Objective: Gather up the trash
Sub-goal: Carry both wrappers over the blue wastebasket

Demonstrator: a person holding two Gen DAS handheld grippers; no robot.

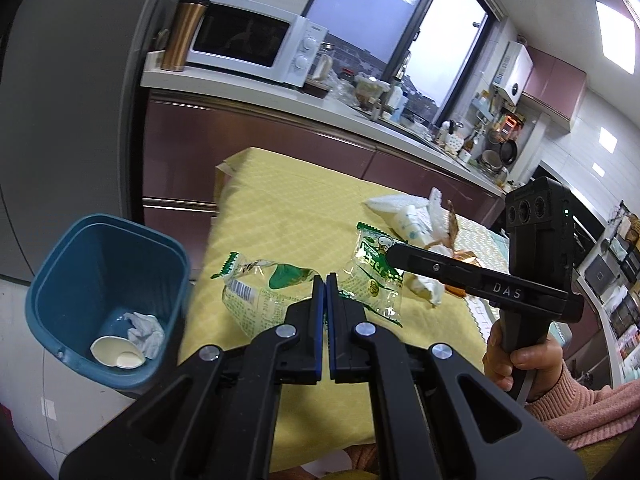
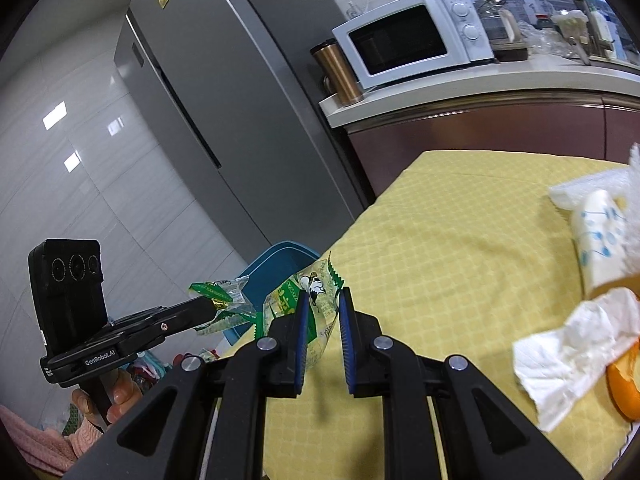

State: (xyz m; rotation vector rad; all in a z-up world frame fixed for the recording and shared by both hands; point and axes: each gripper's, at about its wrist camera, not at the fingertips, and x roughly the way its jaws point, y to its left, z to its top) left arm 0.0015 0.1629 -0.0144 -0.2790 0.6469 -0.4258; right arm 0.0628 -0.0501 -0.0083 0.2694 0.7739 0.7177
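Note:
Two clear green-printed snack wrappers are near the table's left edge. My left gripper [image 1: 325,280] is shut on the left wrapper [image 1: 264,284]; in the right wrist view it [image 2: 208,306] holds that wrapper [image 2: 218,300] just off the table edge. My right gripper [image 2: 323,300] is open around the second wrapper [image 2: 308,300], which lies between its blue pads without being pinched; it also shows in the left wrist view [image 1: 374,268]. A blue trash bin [image 1: 104,300] stands on the floor left of the table, holding a crumpled tissue [image 1: 146,332] and a white cup piece.
The table has a yellow checked cloth [image 1: 288,208]. More trash lies at its right: a crumpled white tissue [image 2: 572,352], orange peel [image 2: 624,384] and a white patterned paper cup [image 2: 600,236]. A counter with a microwave [image 1: 256,46] and a fridge [image 2: 224,92] stand behind.

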